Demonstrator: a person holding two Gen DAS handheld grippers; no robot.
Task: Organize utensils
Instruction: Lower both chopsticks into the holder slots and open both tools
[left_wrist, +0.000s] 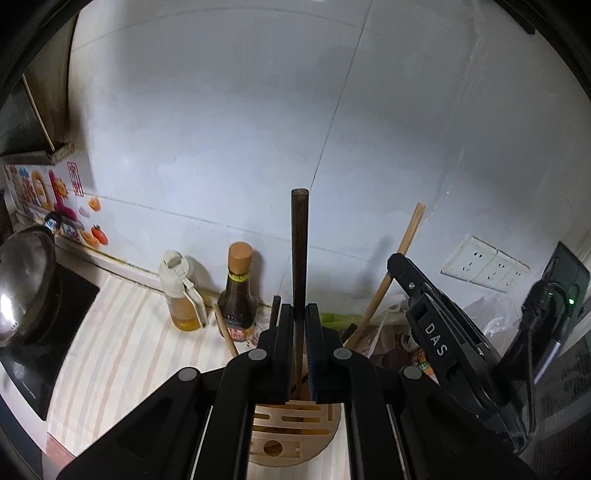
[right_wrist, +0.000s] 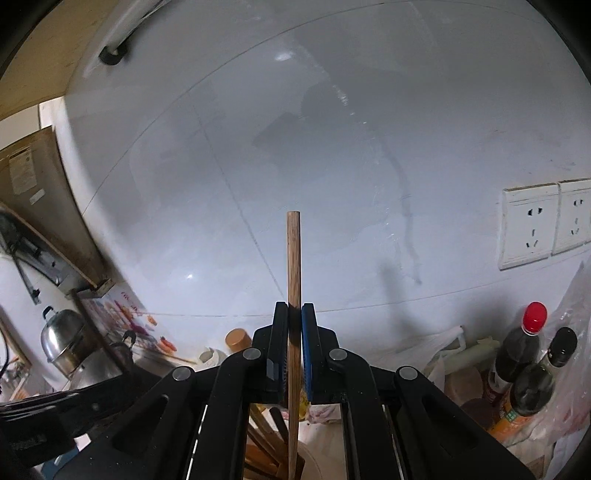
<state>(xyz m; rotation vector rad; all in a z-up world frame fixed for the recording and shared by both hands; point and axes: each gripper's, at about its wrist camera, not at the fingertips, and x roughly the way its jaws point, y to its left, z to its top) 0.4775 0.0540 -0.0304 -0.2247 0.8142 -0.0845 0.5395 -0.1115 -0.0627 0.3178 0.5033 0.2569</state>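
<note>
Left tool (left_wrist: 299, 321) sat nearest the lens, jaws pressed onto a dark wooden stick (left_wrist: 299, 240) held upright, its lower end running down toward the round slotted wooden holder (left_wrist: 291, 432) on the striped worktop (left_wrist: 122, 343). Right tool (right_wrist: 294, 321) was likewise clamped on a lighter wooden stick (right_wrist: 293, 266), upright, lower end above other wooden utensils (right_wrist: 266, 439) already crowded below it; whether it touched them I couldn't tell. Seen from the left wrist, that light stick leaned just right of the holder. My read: mid-task, both sticks picked up and brought over the holder, neither released. One loose chopstick (left_wrist: 225, 334) lay on the worktop by the sauce bottle (left_wrist: 238, 295), so likely more to collect. Left to do: seat both sticks, let go, fetch strays.
</note>
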